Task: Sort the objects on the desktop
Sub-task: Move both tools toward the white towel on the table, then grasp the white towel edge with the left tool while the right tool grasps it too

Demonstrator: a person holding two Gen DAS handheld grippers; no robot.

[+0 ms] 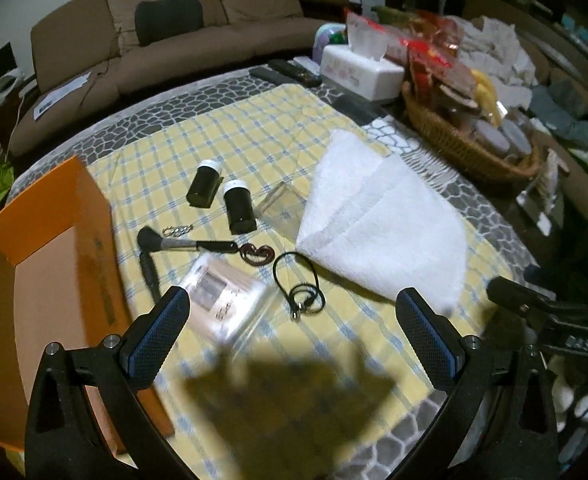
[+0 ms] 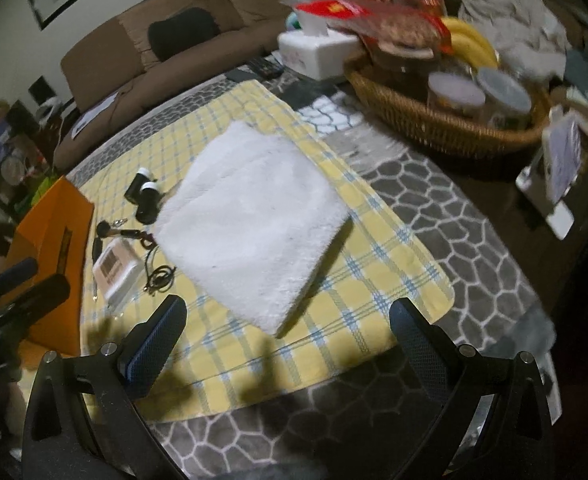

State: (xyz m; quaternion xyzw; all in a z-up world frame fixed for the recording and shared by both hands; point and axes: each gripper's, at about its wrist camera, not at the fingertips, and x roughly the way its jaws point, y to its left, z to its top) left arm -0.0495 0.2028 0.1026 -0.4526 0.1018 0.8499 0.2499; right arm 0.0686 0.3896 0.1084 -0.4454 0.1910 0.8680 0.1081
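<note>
Small objects lie on a yellow checked cloth (image 1: 254,128): two dark bottles with white caps (image 1: 204,184) (image 1: 239,208), a makeup brush (image 1: 174,242), a key chain (image 1: 179,231), a dark red clip (image 1: 258,254), a black cable loop (image 1: 298,288), a plastic-wrapped packet (image 1: 226,292) and a clear case (image 1: 284,204). A folded white towel (image 1: 386,224) (image 2: 254,216) lies to their right. An open orange box (image 1: 50,264) (image 2: 50,236) stands at the left. My left gripper (image 1: 294,344) hovers open above the cloth, near the packet. My right gripper (image 2: 290,348) hangs open over the cloth's near edge, below the towel.
A wicker basket (image 2: 426,120) with jars, snacks and bananas stands at the back right beside a white tissue box (image 1: 358,72). Remote controls (image 1: 290,72) lie at the far edge. A brown sofa (image 1: 174,40) is behind the table. A grey patterned blanket (image 2: 454,216) covers the table.
</note>
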